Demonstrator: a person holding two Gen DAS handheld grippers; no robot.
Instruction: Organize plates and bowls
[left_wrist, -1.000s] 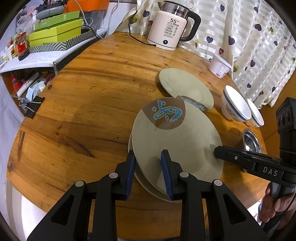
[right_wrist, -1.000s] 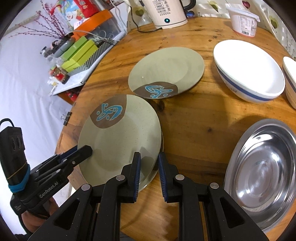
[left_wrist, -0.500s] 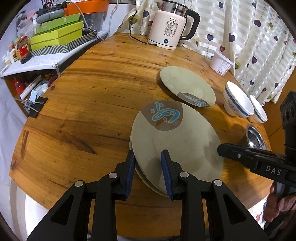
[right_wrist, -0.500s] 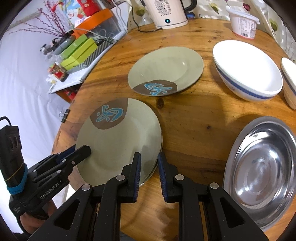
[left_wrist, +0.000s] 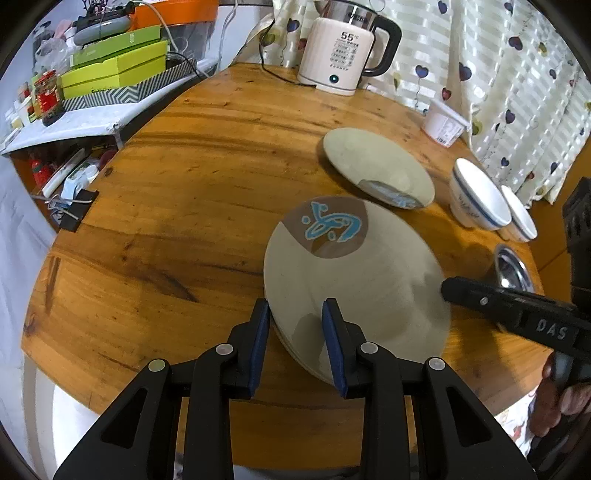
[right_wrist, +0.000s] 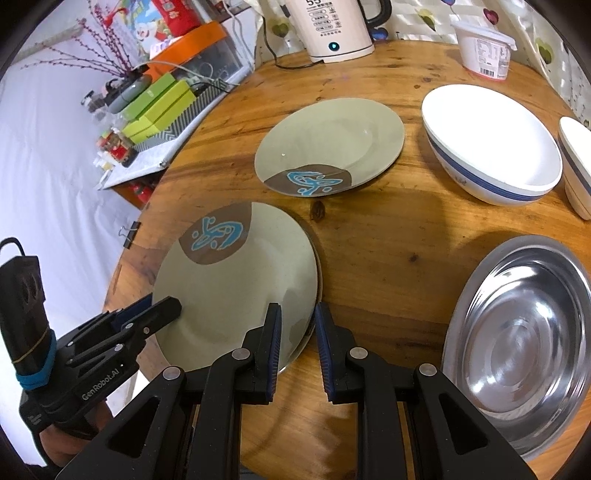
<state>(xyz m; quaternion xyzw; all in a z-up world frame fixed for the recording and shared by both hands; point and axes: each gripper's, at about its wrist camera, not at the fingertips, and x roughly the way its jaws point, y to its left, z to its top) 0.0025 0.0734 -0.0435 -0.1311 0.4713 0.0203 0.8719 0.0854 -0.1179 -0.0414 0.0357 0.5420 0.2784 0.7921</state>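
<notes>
a round wooden table (left_wrist: 177, 206) fills both views. nearest the person sits a short stack of grey-green plates (right_wrist: 240, 295), the top one showing a brown patch with a blue motif at its far-left edge. at least one more rim shows under it.

the left gripper (left_wrist: 295, 341) straddles the near-left rim of the stack, its blue-padded fingers (left_wrist: 260, 332) parted, with a clear gap on either side of the rim. the right gripper (right_wrist: 297, 347) straddles the near-right rim in the same way, also parted, gripping nothing. the stack rests flat on the table.

to my eye the stacking of this plate looks done, and both claws are free of it.

farther off, just beyond the stack, lies a lone matching plate (right_wrist: 332, 144), flat, its blue motif on the near edge. to its right stands a white bowl with a blue band (right_wrist: 491, 147), a second white bowl (right_wrist: 576, 166) close beside it. a steel bowl (right_wrist: 524, 343) sits near right. at the far edge stand a kettle (left_wrist: 343, 51) and a white tub (right_wrist: 484, 50).

the next move is probably to reach over the stack for the lone plate, catch its low rim, lift it clear and set it centred on top.
</notes>
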